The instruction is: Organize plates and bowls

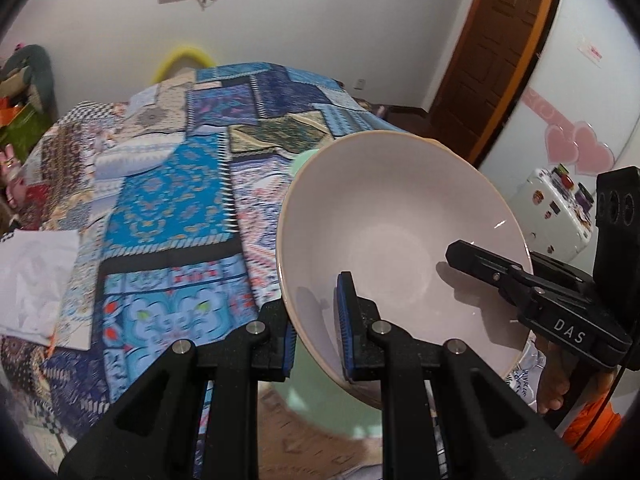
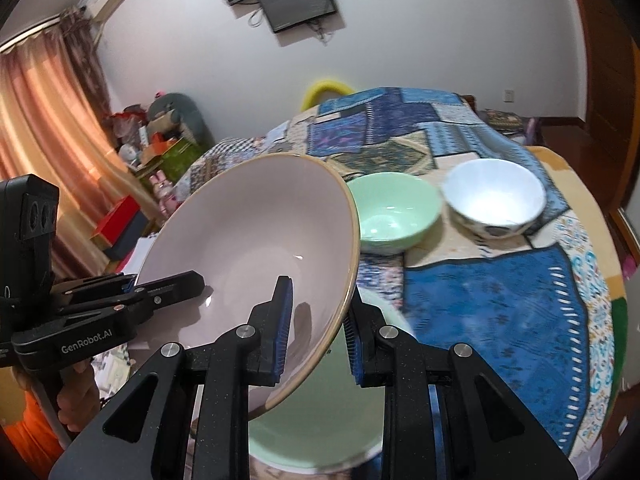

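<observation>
A large pink bowl (image 1: 400, 232) with a tan rim is held tilted above the table by both grippers. My left gripper (image 1: 316, 328) is shut on its near left rim, one pad inside and one outside. My right gripper (image 2: 316, 332) is shut on the opposite rim of the pink bowl (image 2: 248, 240); it shows from the side in the left wrist view (image 1: 492, 272). A large pale green bowl (image 2: 320, 412) sits directly under the pink one. A smaller green bowl (image 2: 394, 212) and a white patterned bowl (image 2: 494, 196) stand further back on the table.
The table carries a blue patchwork cloth (image 1: 172, 208). White paper (image 1: 36, 280) lies at its left edge. A white case with stickers (image 1: 556, 212) stands on the right, a wooden door (image 1: 492, 48) behind. Boxes and toys (image 2: 160, 140) are piled by the curtain.
</observation>
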Demonstrator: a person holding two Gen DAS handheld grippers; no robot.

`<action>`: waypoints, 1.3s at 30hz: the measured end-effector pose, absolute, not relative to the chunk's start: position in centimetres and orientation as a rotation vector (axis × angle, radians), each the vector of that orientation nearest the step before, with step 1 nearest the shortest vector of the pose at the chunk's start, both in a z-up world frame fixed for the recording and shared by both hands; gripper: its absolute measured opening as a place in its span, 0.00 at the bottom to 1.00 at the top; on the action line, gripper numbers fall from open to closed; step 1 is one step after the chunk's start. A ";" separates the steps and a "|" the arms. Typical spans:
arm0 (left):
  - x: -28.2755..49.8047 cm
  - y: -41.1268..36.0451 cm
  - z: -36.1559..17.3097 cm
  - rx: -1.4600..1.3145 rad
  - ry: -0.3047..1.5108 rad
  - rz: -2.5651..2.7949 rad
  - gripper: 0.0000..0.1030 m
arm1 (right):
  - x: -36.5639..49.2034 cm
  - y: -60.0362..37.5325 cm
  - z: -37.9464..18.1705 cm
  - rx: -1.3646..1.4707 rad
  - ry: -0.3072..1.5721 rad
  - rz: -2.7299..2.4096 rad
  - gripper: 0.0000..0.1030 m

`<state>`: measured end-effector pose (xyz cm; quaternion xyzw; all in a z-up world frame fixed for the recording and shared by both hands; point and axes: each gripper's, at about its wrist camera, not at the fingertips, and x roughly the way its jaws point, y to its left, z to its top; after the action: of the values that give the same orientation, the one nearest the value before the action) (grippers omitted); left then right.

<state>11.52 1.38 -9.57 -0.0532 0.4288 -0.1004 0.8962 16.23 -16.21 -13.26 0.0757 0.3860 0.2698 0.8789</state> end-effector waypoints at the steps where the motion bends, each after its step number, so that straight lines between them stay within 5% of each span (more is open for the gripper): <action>1: 11.1 2.1 -9.5 -0.115 0.883 -0.197 0.17 | 16.2 -15.7 -13.3 0.155 0.806 0.571 0.22; 39: 4.6 17.5 -17.0 -0.264 0.945 0.029 0.17 | 14.1 -1.1 -20.4 0.030 1.017 0.761 0.22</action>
<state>4.55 17.48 -17.00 -0.1269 0.4539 0.0138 0.8819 14.12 -1.12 -20.36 0.0142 0.4748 0.3552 0.8051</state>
